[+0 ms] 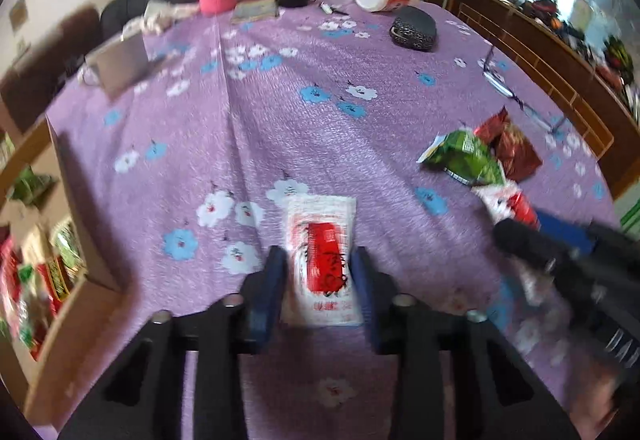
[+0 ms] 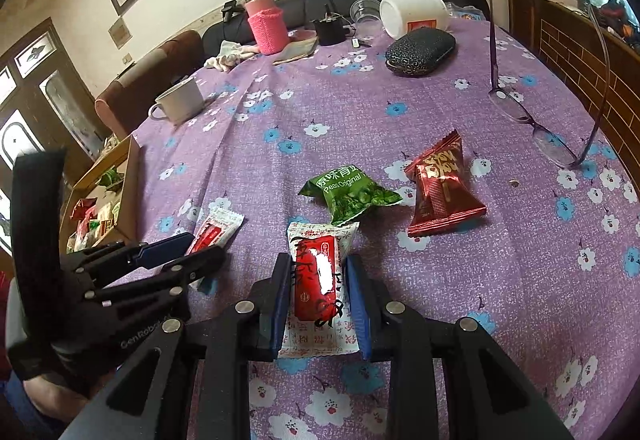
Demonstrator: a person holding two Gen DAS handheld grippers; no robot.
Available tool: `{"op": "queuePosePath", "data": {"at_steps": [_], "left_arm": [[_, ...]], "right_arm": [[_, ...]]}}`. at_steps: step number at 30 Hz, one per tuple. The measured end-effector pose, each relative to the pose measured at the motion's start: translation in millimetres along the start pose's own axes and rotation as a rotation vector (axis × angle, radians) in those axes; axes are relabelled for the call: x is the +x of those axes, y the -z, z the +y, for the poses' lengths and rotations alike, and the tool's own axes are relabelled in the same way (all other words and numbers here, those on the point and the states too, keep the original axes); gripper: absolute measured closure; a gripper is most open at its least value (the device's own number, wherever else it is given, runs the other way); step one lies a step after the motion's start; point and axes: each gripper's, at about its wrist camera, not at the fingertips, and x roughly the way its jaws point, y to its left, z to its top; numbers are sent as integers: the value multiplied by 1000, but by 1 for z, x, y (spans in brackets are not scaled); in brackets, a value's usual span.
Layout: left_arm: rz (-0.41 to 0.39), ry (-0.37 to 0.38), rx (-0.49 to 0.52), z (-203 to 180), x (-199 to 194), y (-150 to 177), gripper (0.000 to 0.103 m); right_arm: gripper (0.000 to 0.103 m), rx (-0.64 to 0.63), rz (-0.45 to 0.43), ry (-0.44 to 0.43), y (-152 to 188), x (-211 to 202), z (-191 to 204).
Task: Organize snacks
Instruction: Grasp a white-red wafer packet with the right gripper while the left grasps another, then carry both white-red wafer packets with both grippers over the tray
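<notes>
Both grippers, left gripper (image 1: 319,272) and right gripper (image 2: 319,292), nearly closed, each squeezing a white-and-red snack packet (image 1: 320,252) (image 2: 318,280) lying on the purple tablecloth (image 2: 400,119). Best lifted straight up (no dragging), then carried to the cardboard box (image 2: 130,191) at the left, clear of green packet (image 2: 352,195).

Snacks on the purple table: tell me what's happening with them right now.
A person is sorting snack packets with a pair of hand-held tongs. The left tongs are closed on a white-and-red packet on the purple floral tablecloth. The right tongs grip another white-and-red packet. A green pea packet and a dark red packet lie loose on the cloth. A cardboard box at the left edge already holds several snacks.
</notes>
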Motion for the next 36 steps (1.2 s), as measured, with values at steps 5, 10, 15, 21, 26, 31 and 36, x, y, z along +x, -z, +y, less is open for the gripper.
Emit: {"op": "queuePosePath", "data": {"at_steps": [5,10,15,21,26,31,36], "left_arm": [[-50,72,-13,24,-8,9,73],[-70,127,-52,30,-6,7,73],[-109,138,-64,29,-13,6,73],[-159,126,-56,27,-22,4,73],[-172,116,-44,25,-24,4,73],[-196,83,-15,20,-28,6,73],[-225,44,14,15,-32,8,73]], "right_arm": [[74,-14,4,-5,0,1,4],[74,-20,4,-8,0,3,5],[74,-31,-15,-24,0,0,9],[74,-54,-50,-49,1,-7,16],[74,-80,-86,-75,1,-14,23],[74,-74,-83,-68,0,-13,22],[74,-71,-84,-64,1,-13,21]]}}
